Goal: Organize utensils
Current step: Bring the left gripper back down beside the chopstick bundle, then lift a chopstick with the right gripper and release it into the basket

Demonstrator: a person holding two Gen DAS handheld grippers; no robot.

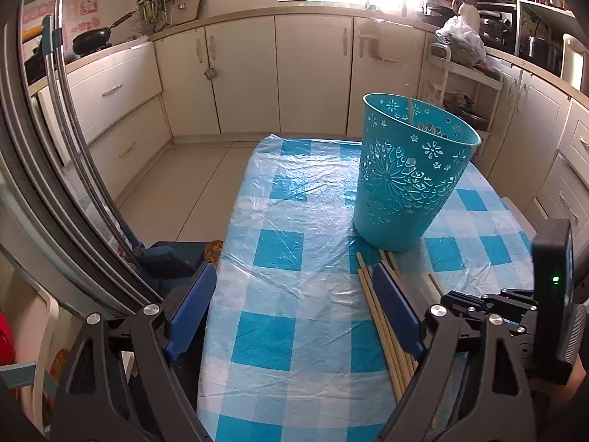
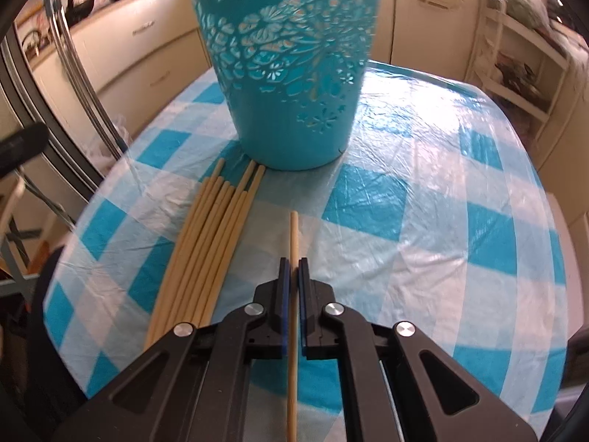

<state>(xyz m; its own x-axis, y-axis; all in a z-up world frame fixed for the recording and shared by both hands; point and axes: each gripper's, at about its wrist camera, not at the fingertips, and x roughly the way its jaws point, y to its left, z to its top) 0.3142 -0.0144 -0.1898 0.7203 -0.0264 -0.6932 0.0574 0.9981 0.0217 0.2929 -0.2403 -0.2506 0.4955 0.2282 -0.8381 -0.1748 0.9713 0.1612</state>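
A teal cut-out plastic basket (image 1: 405,180) stands upright on the blue-and-white checked table (image 1: 294,221), with one chopstick (image 1: 408,107) leaning inside it. Several pale wooden chopsticks (image 2: 206,243) lie in a bundle just in front of the basket (image 2: 291,73). My right gripper (image 2: 293,263) is shut on a single chopstick (image 2: 293,235) that lies apart, to the right of the bundle. My left gripper (image 1: 294,276) is open wide above the cloth with nothing between its fingers. Its right finger (image 1: 386,287) is over the chopstick bundle (image 1: 371,305).
Clear plastic sheeting covers the tablecloth (image 2: 423,184). Cream kitchen cabinets (image 1: 257,73) ring the room. A white shelf trolley (image 1: 460,73) stands beyond the table's far right. A metal frame (image 1: 73,147) and a blue chair seat (image 1: 165,258) sit off the left edge.
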